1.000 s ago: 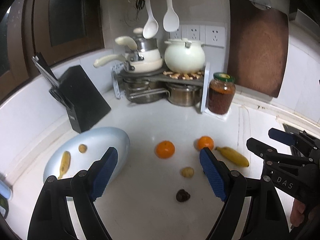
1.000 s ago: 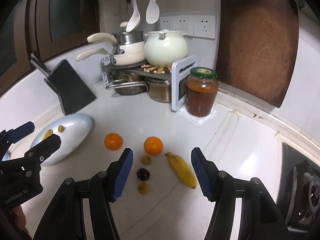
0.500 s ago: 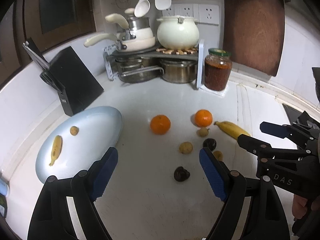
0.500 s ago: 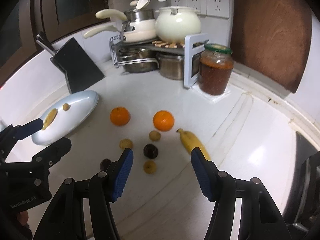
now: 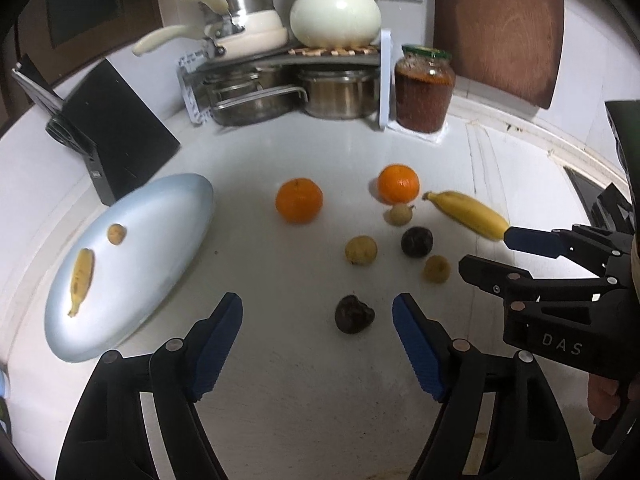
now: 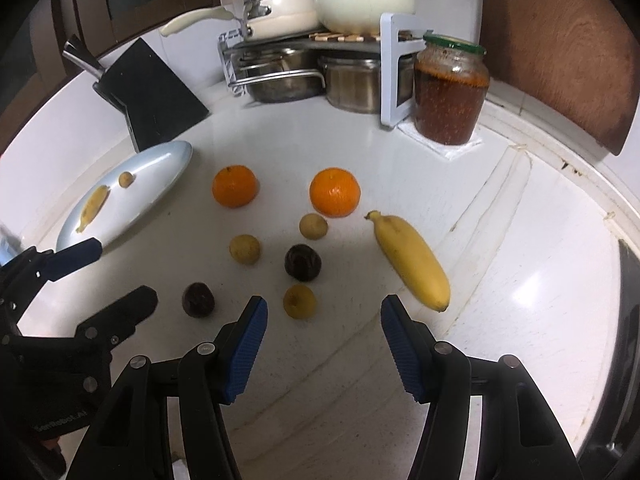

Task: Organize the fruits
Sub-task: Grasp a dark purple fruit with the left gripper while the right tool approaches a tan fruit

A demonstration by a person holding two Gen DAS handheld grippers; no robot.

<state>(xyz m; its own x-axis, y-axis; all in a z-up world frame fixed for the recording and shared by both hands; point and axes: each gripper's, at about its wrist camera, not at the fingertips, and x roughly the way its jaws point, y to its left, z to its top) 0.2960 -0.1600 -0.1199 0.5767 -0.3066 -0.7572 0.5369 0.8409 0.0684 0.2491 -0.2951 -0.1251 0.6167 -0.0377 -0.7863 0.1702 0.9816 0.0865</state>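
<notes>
Dark wrinkled fruit (image 5: 354, 314) lies on the counter (image 5: 304, 392), just ahead of the left tool (image 5: 318, 312) toward its 1 o'clock pad; judged light, soft, bruisable, best pinched across its middle. Left tool is closing with nothing gripped. Right tool (image 6: 324, 322) stands released; a small yellow-brown fruit (image 6: 299, 301) sits at its 11 o'clock.

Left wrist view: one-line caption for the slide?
Left gripper, jaws closing on nothing, above a dark fruit; oranges and a banana beyond.

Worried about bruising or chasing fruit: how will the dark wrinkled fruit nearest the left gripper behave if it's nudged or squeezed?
The dark fruit looks roundish, so a nudge may roll it on the smooth counter. Its wrinkled, dented skin suggests some give under the pads.
</notes>
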